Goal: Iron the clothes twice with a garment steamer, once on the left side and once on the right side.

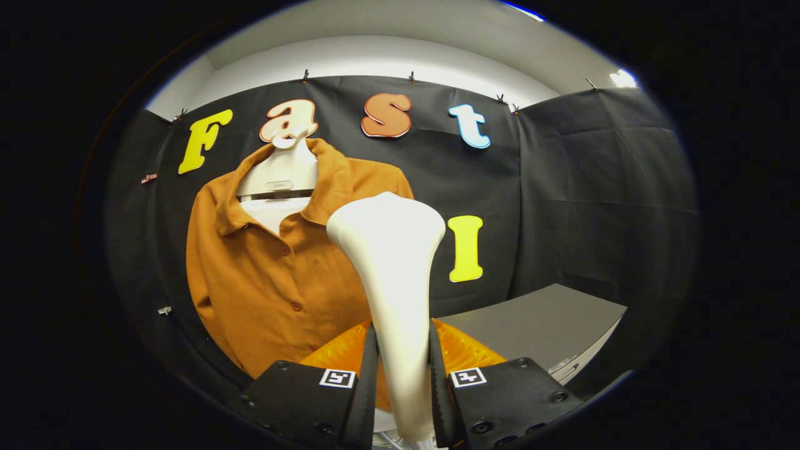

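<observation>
Gripper (403,375) closed on the steamer (390,269), both fingers (365,381) pressing its narrow white handle from the two sides. Steamer head raised upright ahead of the fingers, in front of the shirt (269,275) but, by the look of it, not yet touching the cloth. Shirt hanging on a white hanger (279,172) against the black wall, buttoned, collar open, slightly to the left of the steamer. Grey table (550,325) lower on the right, beyond the fingers. No sign of steam visible. Judging from this: steamer picked up and carried toward the shirt, done; both passes, left side and right side, probably still to do, though impossible to tell for sure from the cloth alone.
</observation>
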{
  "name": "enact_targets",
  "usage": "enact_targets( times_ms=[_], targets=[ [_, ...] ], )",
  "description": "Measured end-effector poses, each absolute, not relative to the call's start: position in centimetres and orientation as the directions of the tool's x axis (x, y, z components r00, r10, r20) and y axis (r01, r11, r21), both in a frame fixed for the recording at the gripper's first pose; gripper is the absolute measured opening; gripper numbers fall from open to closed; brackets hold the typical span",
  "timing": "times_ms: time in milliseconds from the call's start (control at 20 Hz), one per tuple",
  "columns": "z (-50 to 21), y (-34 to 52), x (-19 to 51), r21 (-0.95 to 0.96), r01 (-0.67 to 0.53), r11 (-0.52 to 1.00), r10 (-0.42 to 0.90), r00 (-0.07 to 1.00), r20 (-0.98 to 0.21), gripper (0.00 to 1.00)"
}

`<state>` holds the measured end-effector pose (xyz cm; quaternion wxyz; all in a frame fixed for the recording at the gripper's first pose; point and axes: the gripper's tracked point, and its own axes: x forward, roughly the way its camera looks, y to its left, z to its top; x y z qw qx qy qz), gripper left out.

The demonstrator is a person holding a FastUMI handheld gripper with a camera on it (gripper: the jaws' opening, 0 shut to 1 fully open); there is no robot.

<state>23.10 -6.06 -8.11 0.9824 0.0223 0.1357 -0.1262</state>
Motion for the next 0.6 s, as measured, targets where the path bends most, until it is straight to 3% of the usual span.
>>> enact_targets(
  times_ms=[600],
  targets=[
    [-12.5,-2.6,26.6,-0.061,0.239,0.969,-0.244,0.896,-0.370,0.41]
  ],
)
